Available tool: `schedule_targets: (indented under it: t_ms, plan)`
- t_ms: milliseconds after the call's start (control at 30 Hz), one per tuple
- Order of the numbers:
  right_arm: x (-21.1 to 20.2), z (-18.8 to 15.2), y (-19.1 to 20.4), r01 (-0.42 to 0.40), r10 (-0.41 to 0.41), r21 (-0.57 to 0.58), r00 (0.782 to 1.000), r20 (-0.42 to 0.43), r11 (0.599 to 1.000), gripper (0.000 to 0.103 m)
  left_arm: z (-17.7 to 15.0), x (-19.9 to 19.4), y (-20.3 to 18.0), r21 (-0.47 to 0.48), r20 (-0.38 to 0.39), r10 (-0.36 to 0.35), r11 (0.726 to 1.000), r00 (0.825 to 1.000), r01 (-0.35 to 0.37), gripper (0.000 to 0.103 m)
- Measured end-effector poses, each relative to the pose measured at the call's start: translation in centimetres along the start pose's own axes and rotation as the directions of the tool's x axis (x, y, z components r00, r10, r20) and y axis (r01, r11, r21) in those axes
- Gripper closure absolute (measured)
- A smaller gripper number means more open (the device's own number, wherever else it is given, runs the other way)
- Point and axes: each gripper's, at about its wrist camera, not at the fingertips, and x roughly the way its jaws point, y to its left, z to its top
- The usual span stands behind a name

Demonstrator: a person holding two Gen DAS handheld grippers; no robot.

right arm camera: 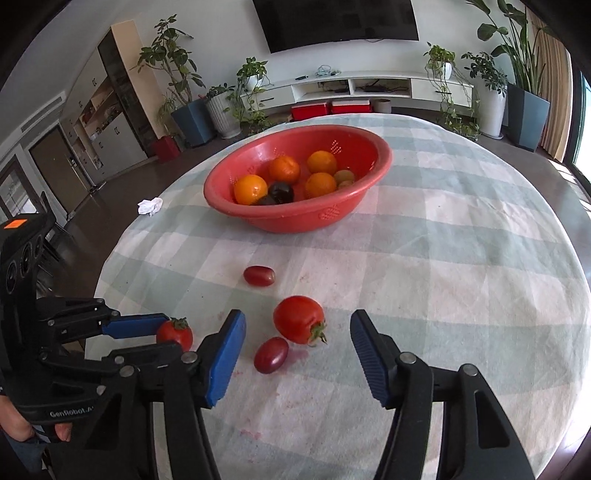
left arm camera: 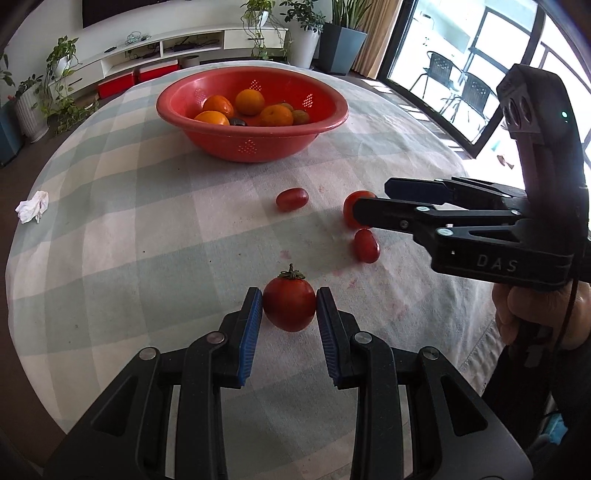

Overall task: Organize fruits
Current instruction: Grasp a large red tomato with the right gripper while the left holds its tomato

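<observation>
Left tongs [left arm camera: 290,308] clamped on stemmed tomato [left arm camera: 290,304], low over table [left arm camera: 147,240]; right tongs [right arm camera: 297,354] spread, straddling larger tomato [right arm camera: 299,319]; squeeze gently, carry to red bowl [left arm camera: 332,122].

Clearly a home living room. Wall-mounted television [right arm camera: 335,22] above a low white media shelf [right arm camera: 354,88], flanked by potted houseplants [right arm camera: 173,74]. Checked tablecloth [right arm camera: 443,258] over a round table, balcony chairs [left arm camera: 439,70] past glass doors.
</observation>
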Motion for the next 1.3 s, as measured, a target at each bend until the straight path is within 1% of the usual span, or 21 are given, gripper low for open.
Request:
schedule_targets:
  t_ms: [100, 233, 367, 500, 633, 867, 1067, 1300]
  plan:
    - [1.3, 0.4, 0.4, 0.022, -0.023, -0.019, 0.999, -0.048, 1.000, 0.050, 0.0, 0.1, -0.2, 0.000, 0.003, -0.002, 1.000, 1.000, 0.002, 0.075]
    - [2.0, -0.2, 0.2, 0.039, -0.041, -0.021, 0.995, -0.087, 0.999, 0.060, 0.1, 0.6, -0.2, -0.008, 0.002, -0.005, 1.000, 1.000, 0.005, 0.075]
    - [1.6, -0.5, -0.5, 0.020, -0.020, 0.001, 0.997, -0.077, 1.000, 0.067, 0.3, 0.7, -0.2, -0.012, 0.007, -0.004, 1.000, 1.000, 0.005, 0.075]
    - [0.9, -0.6, -0.5, 0.003, -0.003, 0.012, 0.998, -0.063, 1.000, 0.067, 0.3, 0.6, -0.4, -0.012, 0.010, -0.003, 1.000, 1.000, 0.003, 0.075]
    - [-0.4, -0.7, -0.6, -0.012, 0.013, 0.033, 1.000, -0.026, 0.999, 0.067, 0.4, 0.5, -0.5, -0.011, 0.015, 0.003, 1.000, 1.000, -0.003, 0.075]
    - [-2.5, -1.8, -1.6, -0.032, 0.031, 0.084, 0.999, 0.015, 0.996, 0.067, 0.7, 0.1, -1.0, -0.002, 0.032, 0.016, 1.000, 0.999, -0.016, 0.075]
    - [-3.8, -2.4, -2.8, -0.027, 0.023, 0.114, 0.999, 0.035, 0.993, 0.067, 0.8, -0.1, -0.9, -0.005, 0.041, 0.021, 1.000, 0.999, -0.020, 0.075]
    - [-4.9, -2.4, -4.0, -0.014, 0.005, 0.140, 0.998, 0.058, 0.990, 0.067, 0.9, -0.4, -0.3, -0.016, 0.053, 0.027, 1.000, 0.998, -0.026, 0.075]
